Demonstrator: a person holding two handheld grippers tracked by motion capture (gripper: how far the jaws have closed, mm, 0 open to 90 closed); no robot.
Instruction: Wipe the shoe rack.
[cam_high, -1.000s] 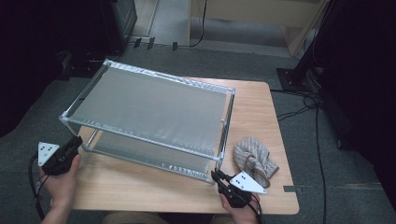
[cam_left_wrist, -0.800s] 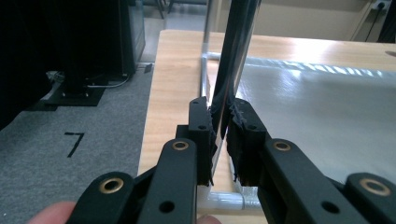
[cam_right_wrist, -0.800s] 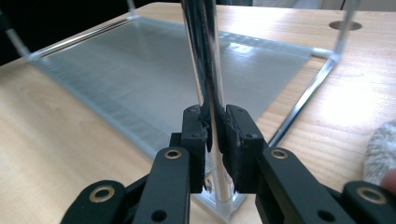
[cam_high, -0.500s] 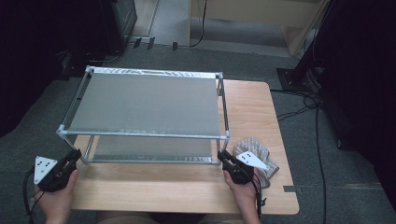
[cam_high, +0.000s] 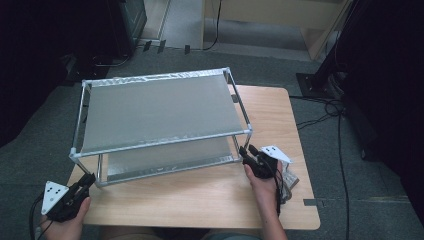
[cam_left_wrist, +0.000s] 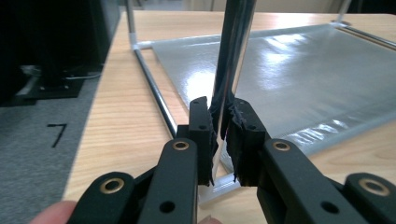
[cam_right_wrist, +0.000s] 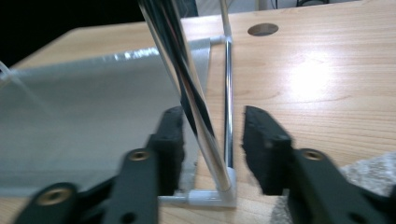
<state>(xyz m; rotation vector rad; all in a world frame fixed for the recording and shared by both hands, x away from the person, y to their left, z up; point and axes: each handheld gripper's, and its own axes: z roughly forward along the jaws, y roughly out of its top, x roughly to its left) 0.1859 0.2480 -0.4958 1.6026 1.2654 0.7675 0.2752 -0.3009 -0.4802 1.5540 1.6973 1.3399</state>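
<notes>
I am moving a rack on the table, and I think the turning is mostly done, because the rack now sits fairly square to the table's front edge, with its left end hanging over the table's left side. What is left, I guess, is to let go and maybe nudge it further onto the table. On the left, my left gripper is at the rack's front left leg. In the left gripper view the pads are squeezed tight on that shiny leg, just above the white foot at the corner, so this gripper is closed and holding the rack. On the right, my right gripper is at the front right leg. Its jaws have just been opening. In the right gripper view the leg stands between the pads, but there is a gap on each side, so this gripper is partly open and not gripping. A grey cloth lies just beside my right hand.
</notes>
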